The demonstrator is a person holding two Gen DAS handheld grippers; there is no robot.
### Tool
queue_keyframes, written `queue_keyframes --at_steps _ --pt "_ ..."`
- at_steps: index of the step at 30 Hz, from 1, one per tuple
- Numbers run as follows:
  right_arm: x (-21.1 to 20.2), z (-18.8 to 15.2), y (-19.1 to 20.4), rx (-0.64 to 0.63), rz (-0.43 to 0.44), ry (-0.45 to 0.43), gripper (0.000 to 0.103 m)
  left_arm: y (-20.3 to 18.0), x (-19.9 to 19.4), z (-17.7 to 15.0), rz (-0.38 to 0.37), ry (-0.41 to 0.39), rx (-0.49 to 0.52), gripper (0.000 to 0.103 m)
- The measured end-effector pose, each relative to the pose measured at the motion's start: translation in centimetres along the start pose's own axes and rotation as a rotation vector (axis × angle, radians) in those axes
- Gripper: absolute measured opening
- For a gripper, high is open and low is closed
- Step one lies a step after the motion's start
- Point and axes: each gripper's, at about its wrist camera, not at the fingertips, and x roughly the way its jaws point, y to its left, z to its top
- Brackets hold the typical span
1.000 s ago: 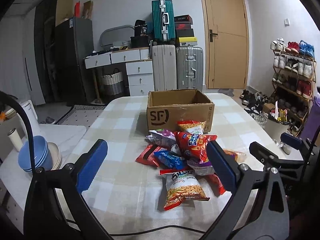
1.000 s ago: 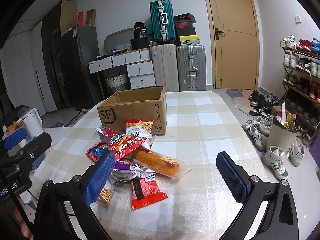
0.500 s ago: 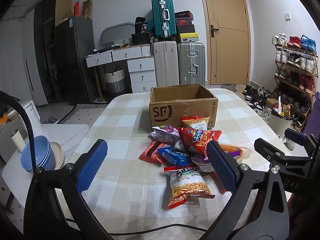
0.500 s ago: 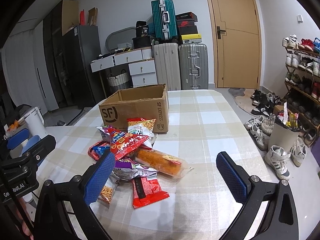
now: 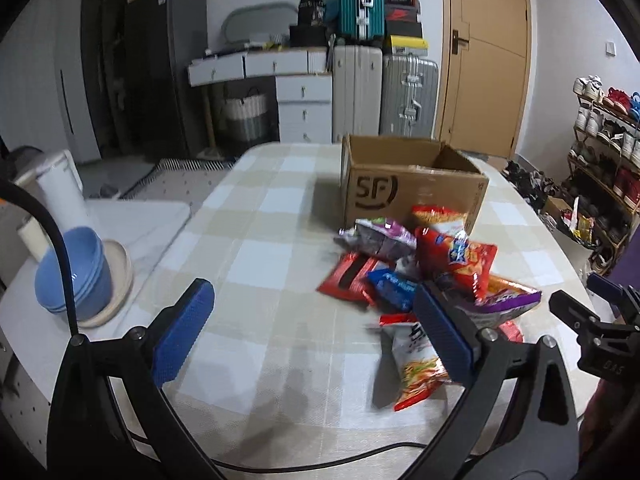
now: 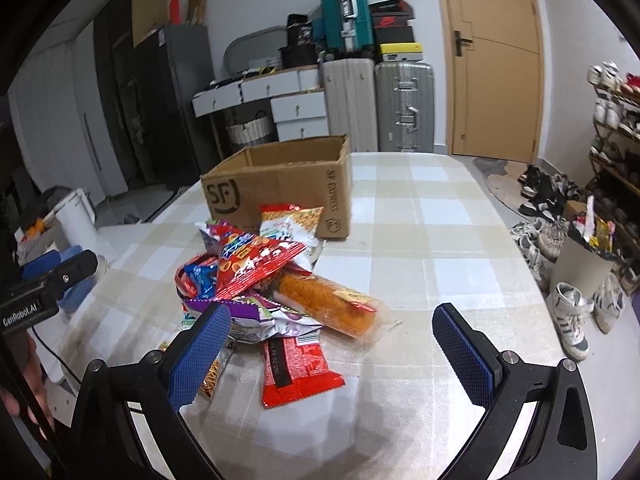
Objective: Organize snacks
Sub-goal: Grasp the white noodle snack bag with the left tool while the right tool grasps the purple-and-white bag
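Left gripper (image 5: 312,332): fingers apart, holding nothing, above the counter (image 5: 256,256). Right gripper (image 6: 332,352): fingers apart, empty, just before the snack pile (image 6: 260,280). Pile lies against the open cardboard box (image 6: 280,192), mid-counter.

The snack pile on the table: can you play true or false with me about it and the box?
1. The cardboard box is full of snacks. False: its visible inside looks empty, and the snacks lie in front of it.
2. The left hand-held gripper is open. True.
3. The right hand-held gripper is squeezing the flat red packet. False: it is open and holds nothing.
4. A long orange snack in a clear wrapper lies in the pile. True.
5. Blue bowls sit off to the left on a side counter. True.
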Motion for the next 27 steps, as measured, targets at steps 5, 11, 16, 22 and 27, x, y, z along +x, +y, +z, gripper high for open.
queue_keyframes --at_steps 5,11,16,22,27 --pt "2.0 -0.5 2.4 -0.111 0.104 0.052 0.103 0.9 2.2 -0.4 -0.036 0.054 -0.021 0.1" --pt "4.0 -0.7 5.0 -0.239 0.119 0.067 0.098 0.2 4.8 -1.3 -0.163 0.173 -0.052 0.1" --pt "6.3 -0.7 5.4 -0.276 0.134 0.133 0.069 -1.0 6.3 -2.2 -0.203 0.236 -0.042 0.1" --pt "7.7 -0.9 5.3 -0.292 0.137 0.151 0.053 -1.4 7.3 -2.8 -0.226 0.278 -0.065 0.1" --pt "7.1 -0.7 4.8 -0.263 0.174 0.152 0.042 -2.1 7.6 -3.1 -0.227 0.291 -0.053 0.1"
